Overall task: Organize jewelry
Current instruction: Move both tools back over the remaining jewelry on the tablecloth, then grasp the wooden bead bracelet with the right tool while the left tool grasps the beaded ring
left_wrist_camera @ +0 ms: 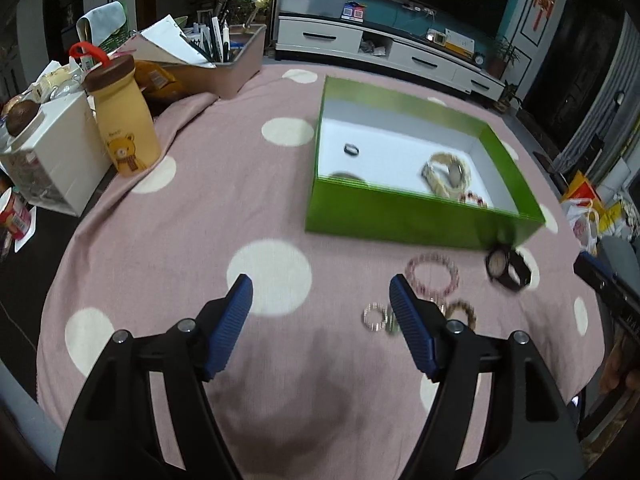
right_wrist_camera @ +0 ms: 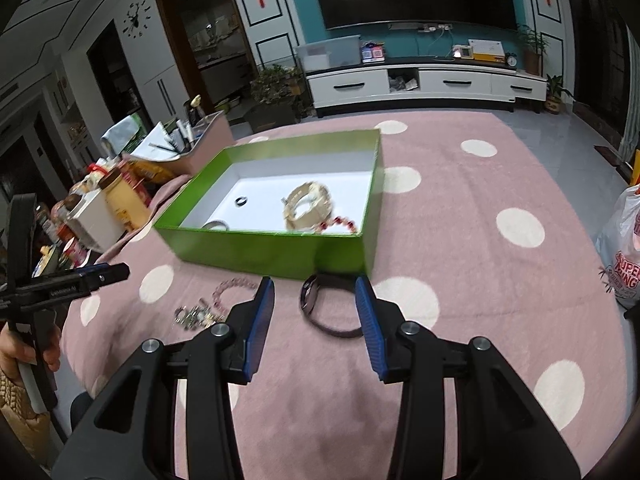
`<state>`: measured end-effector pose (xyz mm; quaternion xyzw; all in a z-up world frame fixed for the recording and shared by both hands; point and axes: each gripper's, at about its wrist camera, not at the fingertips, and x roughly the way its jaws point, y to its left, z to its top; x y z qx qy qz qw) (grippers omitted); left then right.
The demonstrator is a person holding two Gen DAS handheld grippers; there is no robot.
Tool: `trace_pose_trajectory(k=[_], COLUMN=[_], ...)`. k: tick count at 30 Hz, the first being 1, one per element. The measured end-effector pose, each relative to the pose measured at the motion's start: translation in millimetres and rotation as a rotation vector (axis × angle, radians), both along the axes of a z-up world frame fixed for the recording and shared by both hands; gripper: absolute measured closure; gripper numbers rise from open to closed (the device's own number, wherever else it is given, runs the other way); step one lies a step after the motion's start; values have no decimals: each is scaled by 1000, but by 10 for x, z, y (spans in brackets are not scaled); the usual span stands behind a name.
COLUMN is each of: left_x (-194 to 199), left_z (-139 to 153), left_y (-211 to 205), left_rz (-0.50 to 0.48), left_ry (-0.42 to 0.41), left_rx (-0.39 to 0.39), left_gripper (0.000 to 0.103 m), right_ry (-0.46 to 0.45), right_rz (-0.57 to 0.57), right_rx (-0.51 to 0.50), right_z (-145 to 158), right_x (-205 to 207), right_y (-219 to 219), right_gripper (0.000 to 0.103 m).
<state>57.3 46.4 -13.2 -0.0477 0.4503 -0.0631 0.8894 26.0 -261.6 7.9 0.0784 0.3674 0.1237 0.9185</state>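
Jewelry sorting is mid-way: the right gripper (right_wrist_camera: 315, 308), jaws released and empty, must next close on the black round-faced wristwatch (right_wrist_camera: 320, 312) just ahead between them, while the left gripper (left_wrist_camera: 321, 298), jaws released, hovers beside the small beaded bracelets (left_wrist_camera: 378, 317).

On the white plastic bag (right_wrist_camera: 622, 248) at your right table edge you can read "SUPER" and, beneath it, letters like "KING", in red. The yellow bear bottle (left_wrist_camera: 126, 120) carries small lettering above the bear, too blurred for you to read.
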Motion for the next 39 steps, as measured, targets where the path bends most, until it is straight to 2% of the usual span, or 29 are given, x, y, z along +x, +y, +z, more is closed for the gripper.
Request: trace_pose_trajectory(k=[15, 25, 33, 36, 39], left_x=[-345, -409, -382, -361, -343], left_z=[-345, -435, -460, -470, -481], left_y=[-78, -123, -131, -132, -146], left_rz=[-36, -51, -57, -59, -64], left_ry=[51, 52, 57, 59, 60], left_rx=[5, 7, 4, 4, 2], left_gripper=[31, 31, 31, 31, 31], right_ry=[107, 191, 191, 192, 169], right_rz=[82, 119, 106, 92, 79], right_rx=[10, 37, -60, -91, -165], right_z=[-359, -631, -706, -743, -761], right_x=[-165, -68, 108, 169, 184], right_y=[304, 585, 872, 922, 993], right_gripper=[61, 61, 61, 64, 69])
